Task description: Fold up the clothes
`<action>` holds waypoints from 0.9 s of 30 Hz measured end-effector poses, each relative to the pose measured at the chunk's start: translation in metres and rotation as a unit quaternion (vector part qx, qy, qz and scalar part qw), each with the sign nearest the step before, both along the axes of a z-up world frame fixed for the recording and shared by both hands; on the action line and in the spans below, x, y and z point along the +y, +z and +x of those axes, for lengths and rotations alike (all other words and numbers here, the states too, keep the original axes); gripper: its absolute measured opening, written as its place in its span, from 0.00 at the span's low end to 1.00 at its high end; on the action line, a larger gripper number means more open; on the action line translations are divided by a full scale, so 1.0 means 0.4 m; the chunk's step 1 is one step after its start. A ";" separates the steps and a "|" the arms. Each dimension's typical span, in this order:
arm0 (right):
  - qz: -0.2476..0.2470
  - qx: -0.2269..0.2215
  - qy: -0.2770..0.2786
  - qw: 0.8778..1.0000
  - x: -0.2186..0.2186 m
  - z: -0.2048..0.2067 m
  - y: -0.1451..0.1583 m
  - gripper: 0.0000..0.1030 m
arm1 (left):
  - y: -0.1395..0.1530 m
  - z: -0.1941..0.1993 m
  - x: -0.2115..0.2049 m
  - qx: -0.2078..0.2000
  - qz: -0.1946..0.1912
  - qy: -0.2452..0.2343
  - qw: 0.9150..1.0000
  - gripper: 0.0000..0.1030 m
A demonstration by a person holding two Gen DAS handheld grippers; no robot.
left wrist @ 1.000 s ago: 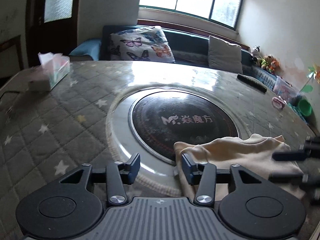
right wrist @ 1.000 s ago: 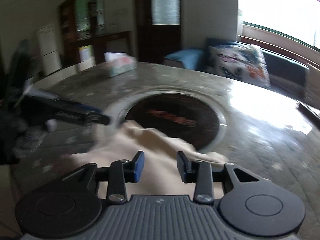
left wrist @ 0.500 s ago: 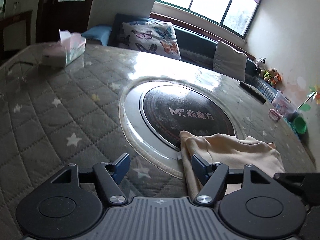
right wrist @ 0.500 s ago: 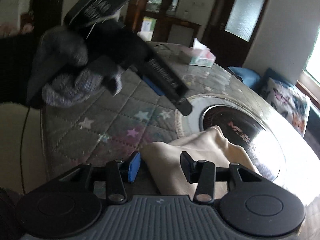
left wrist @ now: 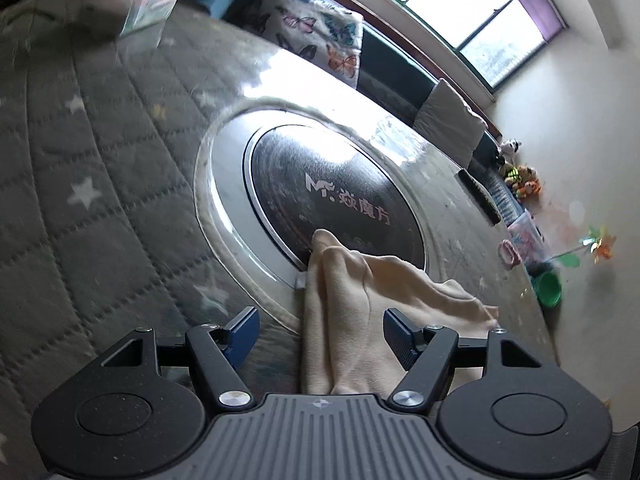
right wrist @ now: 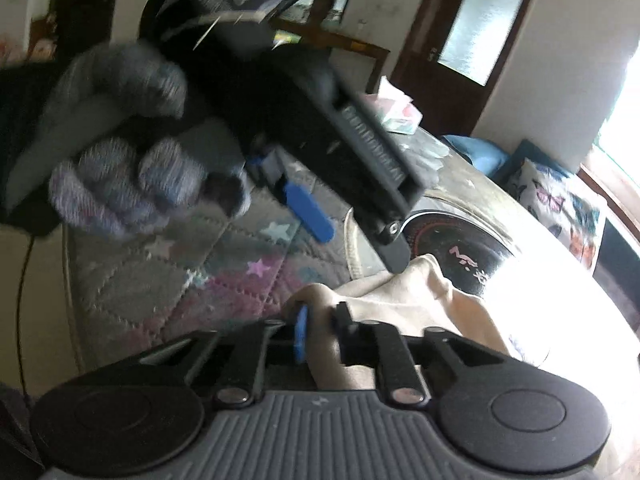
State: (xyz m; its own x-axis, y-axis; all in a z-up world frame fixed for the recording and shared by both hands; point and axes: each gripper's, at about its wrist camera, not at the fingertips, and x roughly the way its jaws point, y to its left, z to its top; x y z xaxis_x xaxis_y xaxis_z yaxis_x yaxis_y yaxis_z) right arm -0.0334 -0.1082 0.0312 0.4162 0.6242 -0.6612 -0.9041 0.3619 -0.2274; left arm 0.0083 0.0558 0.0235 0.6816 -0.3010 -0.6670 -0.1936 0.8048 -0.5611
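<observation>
- Cream cloth [left wrist: 360, 300] on a round table under a grey quilted cover with stars [left wrist: 80, 184], one tip reaching over the dark glass disc [left wrist: 332, 196] set in the table's middle, the rest bunched toward the near edge.
- Left gripper [left wrist: 320, 334] wide open above the near end of the cloth; fabric between the two fingers, neither pad touching it. Jaws just opened further; in the last half second hardly at all.
- Right gripper [right wrist: 320, 330] clamped on a bunched edge of the cloth [right wrist: 404, 300], fabric pinched between the blue pad and the black one. Jaws just closed onto it.
- From the right wrist view: a gloved hand [right wrist: 132, 152] in grey knit wrapped round the handle of the left gripper [right wrist: 360, 232], up and to the left, blurred.
- Tissue box [left wrist: 148, 8] at the far left of the table, blurred.
- Butterfly cushion [left wrist: 316, 40] and a plain grey cushion [left wrist: 448, 120] on a dark sofa behind the table, under a bright window [left wrist: 472, 4].
- Black remote [left wrist: 478, 196] near the far right rim of the table.
- Green cup [left wrist: 548, 288] and small toys beyond the table, by the right wall.
</observation>
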 end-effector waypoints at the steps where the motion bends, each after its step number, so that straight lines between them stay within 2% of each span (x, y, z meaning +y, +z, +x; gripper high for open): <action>1: 0.009 0.010 -0.005 1.000 -0.008 0.006 0.007 0.07 | -0.001 0.003 -0.002 0.003 -0.007 0.004 1.000 0.70; 6: 0.054 0.041 -0.024 0.997 -0.058 0.028 0.050 0.03 | -0.006 0.013 -0.006 0.019 -0.050 0.025 0.998 0.70; 9: 0.068 0.040 -0.027 0.997 -0.078 0.031 0.070 0.02 | -0.002 0.010 -0.006 0.020 -0.050 0.042 0.998 0.70; 11: 0.053 0.034 -0.017 0.998 -0.075 0.028 0.065 0.04 | 0.002 0.007 -0.001 0.021 -0.045 0.046 0.998 0.70; 13: 0.043 0.023 -0.004 0.999 -0.067 0.007 0.048 0.14 | 0.006 0.002 0.004 0.022 -0.038 0.050 0.998 0.71; 14: 0.035 0.023 0.003 0.999 -0.060 -0.002 0.037 0.26 | 0.006 0.000 0.008 0.023 -0.036 0.051 0.998 0.71; 16: 0.025 0.013 0.011 1.000 -0.049 -0.016 0.017 0.35 | 0.006 -0.004 0.014 0.025 -0.033 0.055 0.998 0.72; 22: -0.004 -0.007 0.026 1.000 -0.026 -0.040 -0.023 0.33 | 0.003 -0.005 0.012 0.026 -0.038 0.055 0.997 0.73; 25: -0.004 -0.013 0.020 1.000 -0.013 -0.032 -0.024 0.14 | 0.001 -0.003 0.007 0.026 -0.047 0.056 0.997 0.74; 27: 0.008 -0.002 0.010 1.000 -0.012 -0.011 -0.013 0.07 | -0.002 -0.001 0.004 0.027 -0.056 0.056 0.996 0.74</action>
